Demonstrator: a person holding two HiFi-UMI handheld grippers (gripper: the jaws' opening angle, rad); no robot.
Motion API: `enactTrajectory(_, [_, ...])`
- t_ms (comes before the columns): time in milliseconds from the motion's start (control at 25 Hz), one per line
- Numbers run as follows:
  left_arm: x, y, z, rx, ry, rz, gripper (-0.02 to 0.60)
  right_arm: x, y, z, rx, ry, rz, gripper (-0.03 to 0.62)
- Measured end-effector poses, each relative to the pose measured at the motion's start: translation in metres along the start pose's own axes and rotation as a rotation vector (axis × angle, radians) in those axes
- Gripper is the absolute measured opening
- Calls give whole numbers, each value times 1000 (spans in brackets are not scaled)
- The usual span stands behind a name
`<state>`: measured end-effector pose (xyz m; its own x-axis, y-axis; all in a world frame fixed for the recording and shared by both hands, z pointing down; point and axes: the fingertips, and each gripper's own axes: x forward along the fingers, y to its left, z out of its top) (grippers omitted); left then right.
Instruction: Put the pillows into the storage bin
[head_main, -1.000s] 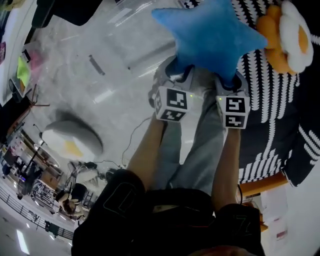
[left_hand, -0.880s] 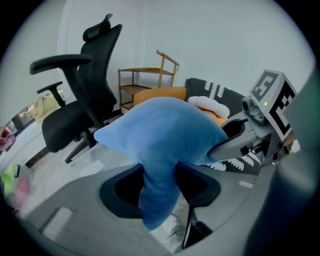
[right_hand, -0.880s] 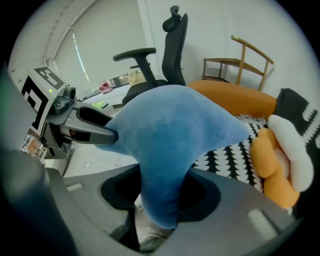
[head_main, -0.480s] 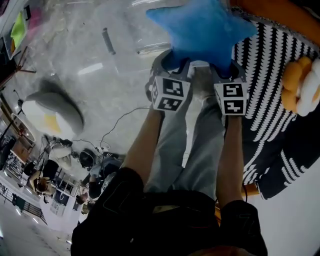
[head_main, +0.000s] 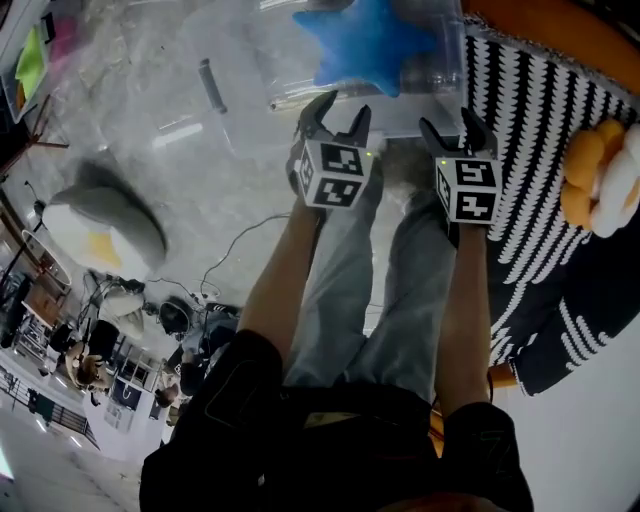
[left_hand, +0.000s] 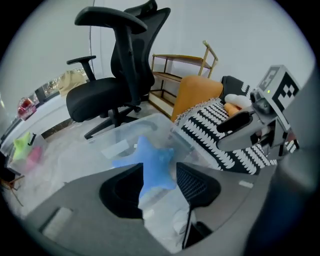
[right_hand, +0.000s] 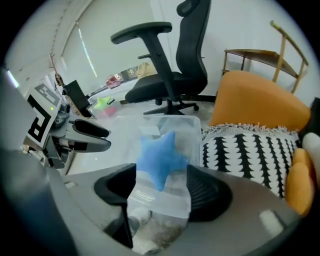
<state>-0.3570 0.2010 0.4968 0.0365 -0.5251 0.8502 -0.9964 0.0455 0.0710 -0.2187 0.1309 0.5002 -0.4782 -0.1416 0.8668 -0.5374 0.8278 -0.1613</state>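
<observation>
Your left hand-held gripper (head_main: 343, 108) hangs with its jaws spread and nothing between them. Your right hand-held gripper (head_main: 450, 122), just beside it, has just been opening its jaws; they stand wide and hold nothing. Just beyond both, the blue star pillow (head_main: 365, 42) lies inside the clear storage bin (head_main: 447, 72), free of the jaws. A black-and-white striped pillow (head_main: 540, 170) sits at the bin's right. A fried-egg pillow (head_main: 100, 225) lies on the floor (head_main: 200, 180), well off to your left.
</observation>
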Motion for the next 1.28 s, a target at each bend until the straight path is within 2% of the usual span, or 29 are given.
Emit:
enactTrajectory(120, [1,-24,26,-14,-43,-39,162,-23,-24,-9,102,-37,-17,298])
enactTrajectory(160, [2,-33,36,-12,-61,-48,136,-32,-33,-12,140,-57,-28,263])
enactTrajectory(240, [5,-52,58,10,-93,-64,59,-51,-55,-21,216,-104,-75,130])
enactTrajectory(280, [6,-63,67,27,-103,-73,25,-61,-65,-27,246,-124,-100,94])
enactTrajectory(520, [19,-143,111,133,-104,-155,11,-117,-127,-57,363,-208,-217,3])
enactTrajectory(720, [30,-241,141,223,-117,-251,11,-168,-187,-103,470,-250,-302,3])
enactTrajectory(920, [35,-333,181,234,-141,-345,11,-223,-251,-141,585,-318,-422,3])
enactTrajectory(1120, [35,-413,216,328,-174,-405,11,-280,-305,-173,664,-362,-561,3])
enactTrajectory(1280, [47,-456,238,365,-176,-405,11,-305,-348,-198,691,-367,-613,3])
